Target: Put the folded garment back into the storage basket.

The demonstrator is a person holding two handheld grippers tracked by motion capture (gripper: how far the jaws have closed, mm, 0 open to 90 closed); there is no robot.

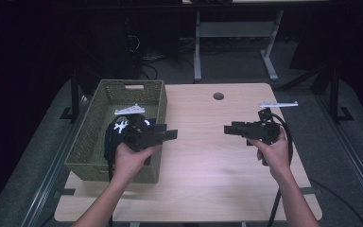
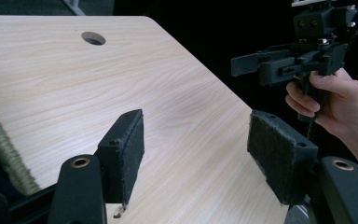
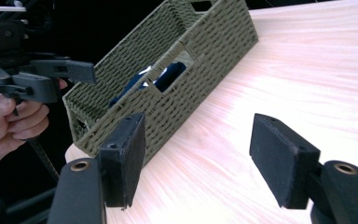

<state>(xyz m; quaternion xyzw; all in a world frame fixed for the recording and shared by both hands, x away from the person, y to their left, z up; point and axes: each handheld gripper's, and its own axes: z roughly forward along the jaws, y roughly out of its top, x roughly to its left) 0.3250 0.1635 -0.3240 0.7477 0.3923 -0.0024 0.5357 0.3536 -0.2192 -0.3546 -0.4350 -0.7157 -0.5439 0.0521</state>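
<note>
A: Why are both tongs held level and facing each other over the worktop point(image 1: 208, 156)?

B: Likely between moves. The left tongs point(image 1: 172, 135) and right tongs point(image 1: 228, 128) are both released, nothing between the pads.

A: And the goods?

B: One green woven basket point(image 1: 92, 142) sits at the worktop's left edge, a dark blue item point(image 3: 168, 74) inside. Two tongs, one basket.

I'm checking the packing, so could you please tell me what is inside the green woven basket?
Inside the basket, something dark blue with white shows through the handle slot; the walls cover the rest.
</note>
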